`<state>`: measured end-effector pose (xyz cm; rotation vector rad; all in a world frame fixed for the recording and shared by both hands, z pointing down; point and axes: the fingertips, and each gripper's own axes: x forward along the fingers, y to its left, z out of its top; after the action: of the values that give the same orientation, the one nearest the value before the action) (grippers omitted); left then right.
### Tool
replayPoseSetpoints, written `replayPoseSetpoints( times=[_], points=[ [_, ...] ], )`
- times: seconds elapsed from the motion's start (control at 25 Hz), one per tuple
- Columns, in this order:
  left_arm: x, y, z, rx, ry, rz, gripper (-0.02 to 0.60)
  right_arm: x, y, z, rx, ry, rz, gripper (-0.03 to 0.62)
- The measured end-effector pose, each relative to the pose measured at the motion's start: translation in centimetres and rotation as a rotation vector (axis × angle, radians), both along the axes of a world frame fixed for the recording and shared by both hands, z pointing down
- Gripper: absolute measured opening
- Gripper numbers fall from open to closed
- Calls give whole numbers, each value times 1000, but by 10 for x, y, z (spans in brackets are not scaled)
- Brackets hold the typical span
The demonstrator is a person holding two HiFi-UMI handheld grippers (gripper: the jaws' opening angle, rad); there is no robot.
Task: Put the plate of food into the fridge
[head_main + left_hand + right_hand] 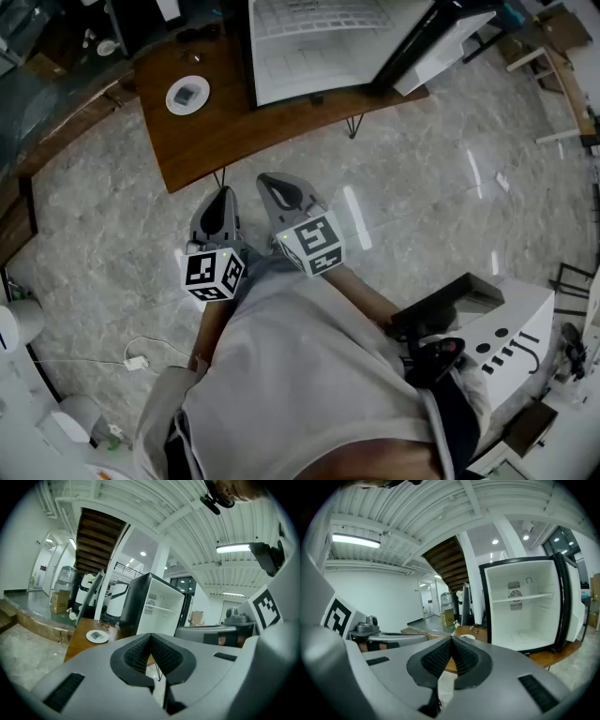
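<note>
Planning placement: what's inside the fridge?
Fridge stands open: white interior, one shelf, a round vent on the back wall, no items visible. Door is edge-on, its inner side unseen.

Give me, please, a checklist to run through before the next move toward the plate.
1. The fridge stands open: ok.
2. The plate lies on the wooden table, untouched: ok.
3. The left hand-held gripper is free, jaws together on nothing: ok.
4. The right hand-held gripper is free likewise: ok.
5. Jaws opened for a grasp: not ok, both shut.
6. The food sits steady on the plate: cannot tell.
</note>
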<state>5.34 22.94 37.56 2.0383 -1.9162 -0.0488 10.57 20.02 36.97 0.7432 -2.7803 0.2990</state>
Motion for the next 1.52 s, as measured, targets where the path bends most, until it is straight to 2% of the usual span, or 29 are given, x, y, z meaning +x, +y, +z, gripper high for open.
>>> replayPoseSetpoints(
  times=[0.48,0.68,0.88,1.04,1.2,1.52],
  points=[
    [0,-6,4,-7,-6,18,18,-12,1,8,-7,8,-56,18],
    [-3,-7,9,-24,13,38,18,-22,1,10,-61,-51,-77,20],
    [-6,-2,13,-31,18,22,18,-27,6,19,-73,-24,-87,20],
    [-22,-6,17,-36,38,21,18,-46,6,29,-87,-4,-108,20],
    [-40,-14,22,-48,59,42,18,-59,0,34,-103,13,-91,20],
    [-71,-68,24,-65,69,115,18,-82,-49,46,-152,13,-10,20]
  ],
)
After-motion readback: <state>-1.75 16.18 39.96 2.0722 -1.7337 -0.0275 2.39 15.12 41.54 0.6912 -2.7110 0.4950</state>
